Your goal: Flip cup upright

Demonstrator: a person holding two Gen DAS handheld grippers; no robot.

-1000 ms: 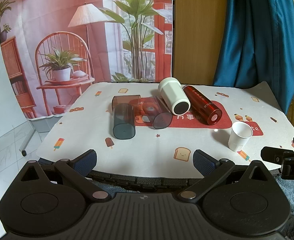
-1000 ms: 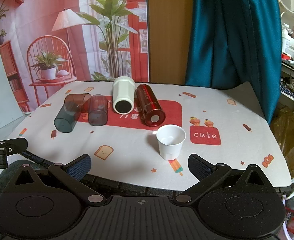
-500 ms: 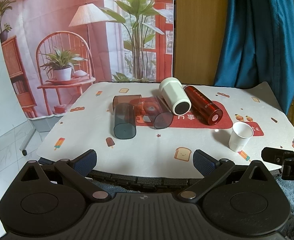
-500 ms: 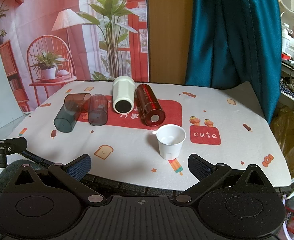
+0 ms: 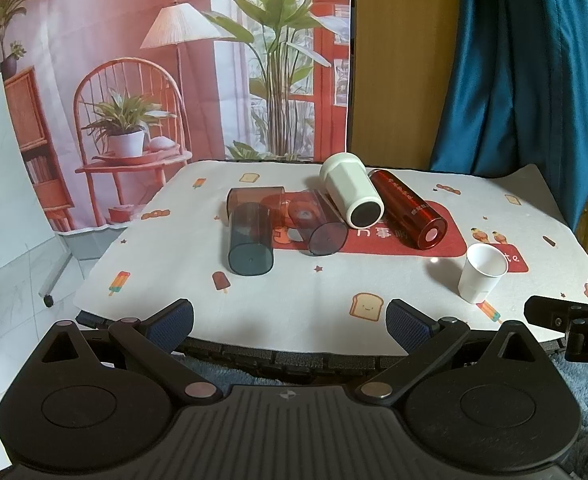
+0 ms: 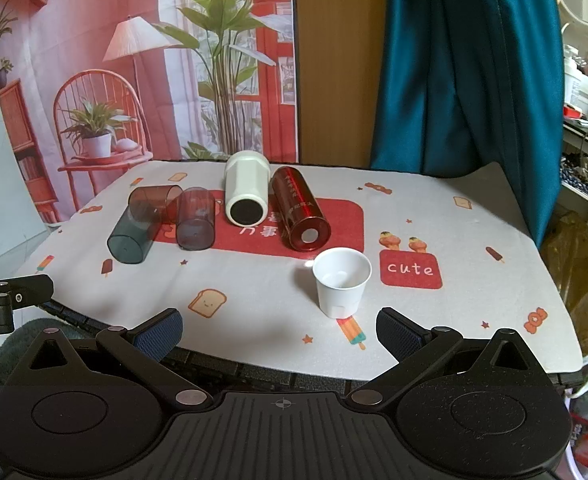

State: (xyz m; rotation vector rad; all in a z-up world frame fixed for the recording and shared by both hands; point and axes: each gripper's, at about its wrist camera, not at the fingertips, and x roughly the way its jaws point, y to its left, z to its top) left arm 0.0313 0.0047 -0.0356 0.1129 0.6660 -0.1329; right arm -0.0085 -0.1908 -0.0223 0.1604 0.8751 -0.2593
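Observation:
Several cups lie on their sides on the table mat: a dark teal cup (image 5: 250,240) (image 6: 133,232), a brown translucent cup (image 5: 255,200) (image 6: 153,200), a grey translucent cup (image 5: 318,226) (image 6: 196,218), a white cup (image 5: 352,195) (image 6: 246,188) and a red cup (image 5: 408,209) (image 6: 300,210). A white paper cup (image 5: 481,273) (image 6: 342,282) stands upright near the front right. My left gripper (image 5: 289,322) is open and empty at the table's front edge. My right gripper (image 6: 279,328) is open and empty, just in front of the paper cup.
The mat (image 6: 253,292) covers the table to its edges. A printed backdrop (image 5: 133,60) and a teal curtain (image 6: 454,60) hang behind. Shelves with clutter (image 6: 586,80) and bags stand at the right. The right gripper's side shows in the left wrist view (image 5: 566,320).

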